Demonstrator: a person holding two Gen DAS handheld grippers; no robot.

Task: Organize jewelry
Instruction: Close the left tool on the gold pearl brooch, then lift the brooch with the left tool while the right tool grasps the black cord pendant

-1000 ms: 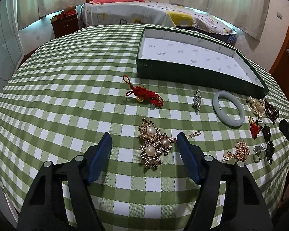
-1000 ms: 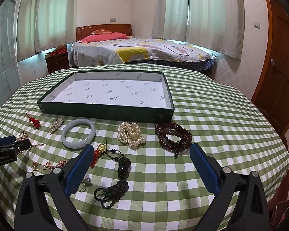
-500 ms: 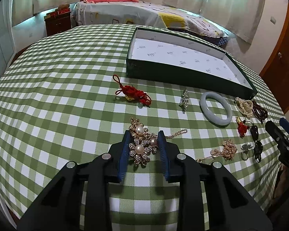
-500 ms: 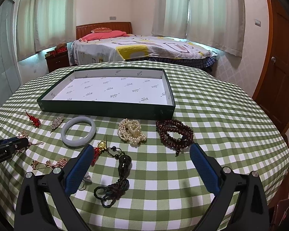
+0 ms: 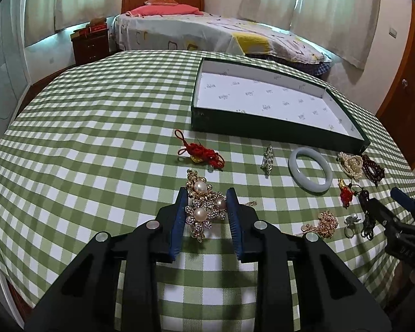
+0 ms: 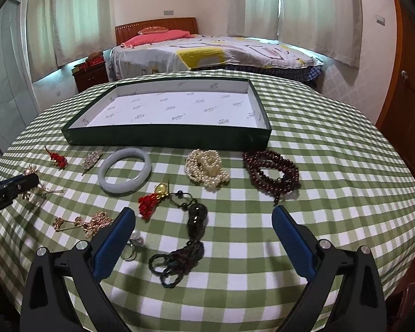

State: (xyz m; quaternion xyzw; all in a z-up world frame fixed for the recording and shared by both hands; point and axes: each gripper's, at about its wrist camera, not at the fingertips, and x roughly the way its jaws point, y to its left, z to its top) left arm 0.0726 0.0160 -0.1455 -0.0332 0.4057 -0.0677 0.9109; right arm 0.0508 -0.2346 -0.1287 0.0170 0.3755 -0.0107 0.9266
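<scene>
My left gripper (image 5: 206, 193) is shut on a gold brooch with pearls (image 5: 203, 207), held just above the green checked cloth. It shows at the left edge of the right wrist view (image 6: 19, 185). My right gripper (image 6: 203, 220) is open and empty, low over a dark tasselled pendant (image 6: 196, 217). A dark green tray with a white lining (image 5: 274, 127) stands behind the row of jewelry; it also shows in the right wrist view (image 6: 166, 138).
On the cloth lie a red knot charm (image 5: 204, 153), a small silver brooch (image 5: 267, 157), a pale jade bangle (image 6: 125, 170), a pearl strand (image 6: 206, 167), a dark red bead bracelet (image 6: 272, 171), a gold chain brooch (image 6: 92, 222) and a ring (image 6: 131, 249). A bed (image 6: 221, 52) stands behind.
My left gripper closed from wide open onto the pearl brooch and lifted it slightly. My right gripper stayed open and barely moved.
</scene>
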